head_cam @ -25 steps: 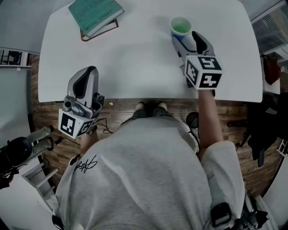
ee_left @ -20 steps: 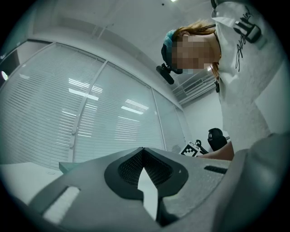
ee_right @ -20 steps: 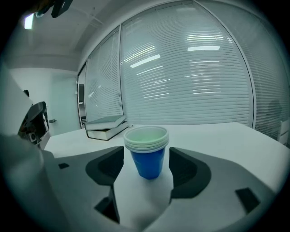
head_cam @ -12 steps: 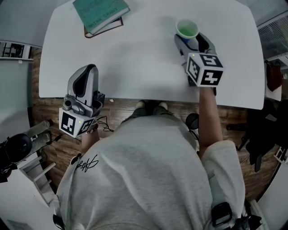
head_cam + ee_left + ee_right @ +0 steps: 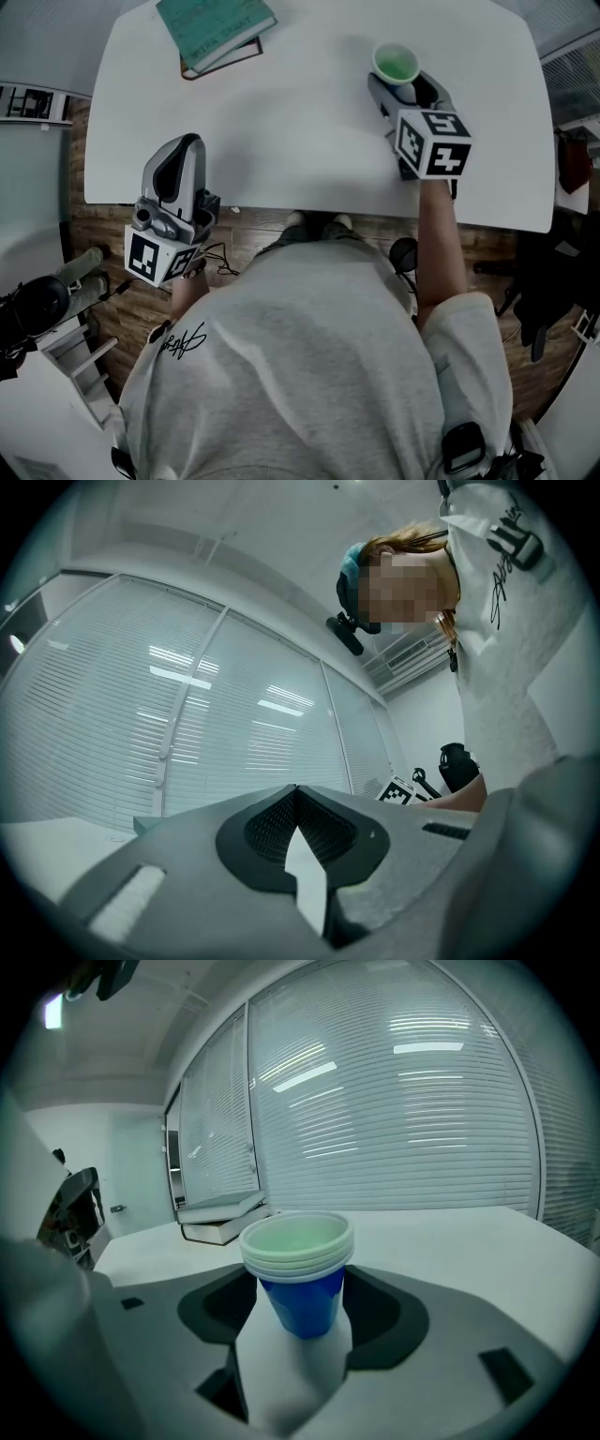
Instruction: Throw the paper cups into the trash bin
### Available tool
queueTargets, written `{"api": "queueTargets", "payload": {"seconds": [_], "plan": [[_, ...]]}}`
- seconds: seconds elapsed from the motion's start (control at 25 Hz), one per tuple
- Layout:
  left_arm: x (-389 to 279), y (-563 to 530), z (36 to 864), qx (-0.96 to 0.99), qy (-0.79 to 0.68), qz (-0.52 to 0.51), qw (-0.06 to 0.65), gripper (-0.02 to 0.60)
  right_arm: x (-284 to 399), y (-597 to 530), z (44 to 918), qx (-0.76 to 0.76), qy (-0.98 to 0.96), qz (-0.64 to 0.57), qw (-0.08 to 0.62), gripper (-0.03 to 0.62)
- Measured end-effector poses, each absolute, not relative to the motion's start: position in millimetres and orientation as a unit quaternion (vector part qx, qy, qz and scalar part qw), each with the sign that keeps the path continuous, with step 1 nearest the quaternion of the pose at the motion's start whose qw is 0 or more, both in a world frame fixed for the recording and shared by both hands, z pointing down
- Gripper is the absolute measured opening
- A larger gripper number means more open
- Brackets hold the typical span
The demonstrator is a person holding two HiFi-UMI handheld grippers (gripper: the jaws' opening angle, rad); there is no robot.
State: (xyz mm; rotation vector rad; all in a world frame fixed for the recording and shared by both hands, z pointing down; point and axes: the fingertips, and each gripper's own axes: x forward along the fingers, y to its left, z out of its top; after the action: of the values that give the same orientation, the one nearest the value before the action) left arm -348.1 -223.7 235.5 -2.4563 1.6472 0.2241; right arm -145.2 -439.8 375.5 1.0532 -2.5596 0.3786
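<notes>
Two grippers show in the head view: the left gripper (image 5: 185, 145) hangs idle at the near edge of the bench (image 5: 281, 122), while the right gripper (image 5: 403, 84) has crept forward over the last second, so its jaws now flank the stack of paper cups (image 5: 397, 64) standing at the bench's far right, well apart from the books (image 5: 216, 28). The left gripper view shows its jaws pressed together on nothing, aimed up toward the blinds. The right gripper view shows jaws spread, the blue stack upright between them and not clearly touched. The approach looks finished, so closing seems next. No trash bin is in view.
</notes>
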Motion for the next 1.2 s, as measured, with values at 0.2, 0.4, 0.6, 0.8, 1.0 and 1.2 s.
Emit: {"api": "queueTargets", "payload": {"seconds": [0.2, 0.4, 0.6, 0.8, 1.0, 1.2], "plan": [[-348.3, -223.8, 230.4, -0.829, 0.545, 0.080, 0.092, 0.003, -145.2, -435.9, 365.4, 0.375, -0.908, 0.105, 0.157, 0.284], [-353.1, -225.8, 227.0, -0.840, 0.528, 0.080, 0.093, 0.003, -147.5, -424.8, 354.1, 0.387, -0.906, 0.111, 0.129, 0.284], [-349.9, -222.3, 226.7, -0.854, 0.506, 0.081, 0.092, 0.003, -140.0, -405.6, 346.9, 0.403, -0.901, 0.100, 0.122, 0.284], [-351.3, -226.8, 224.8, -0.868, 0.479, 0.091, 0.094, 0.003, -140.9, -388.5, 338.2, 0.421, -0.895, 0.088, 0.114, 0.284], [-354.1, -225.1, 225.3, -0.883, 0.450, 0.096, 0.093, 0.003, -146.3, -366.3, 326.3, 0.435, -0.891, 0.083, 0.097, 0.284], [-353.3, -219.5, 222.3, -0.896, 0.422, 0.102, 0.092, 0.003, -146.6, -342.3, 311.2, 0.452, -0.885, 0.077, 0.080, 0.283]]}}
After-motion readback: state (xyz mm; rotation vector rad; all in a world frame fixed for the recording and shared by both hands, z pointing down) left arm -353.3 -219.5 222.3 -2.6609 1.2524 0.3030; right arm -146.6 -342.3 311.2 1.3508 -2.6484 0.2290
